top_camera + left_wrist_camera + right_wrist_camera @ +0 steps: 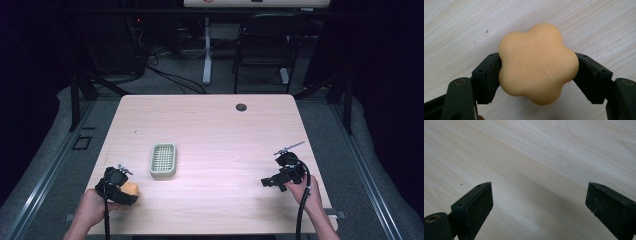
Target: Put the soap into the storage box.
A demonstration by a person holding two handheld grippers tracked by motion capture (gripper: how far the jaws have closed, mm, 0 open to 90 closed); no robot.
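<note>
The left gripper (537,75) pinches a flower-shaped orange soap (537,63) between its two pads, low over the near-left corner of the table (215,125). The right gripper (539,205), jaws spread wide on nothing, hovers over bare wood at the near right. A pale green slatted soap dish (163,160) lies just beyond the soap. Judged step: grasp made; the next move probably calls for carrying the soap onto the dish. No legible writing appears.
</note>
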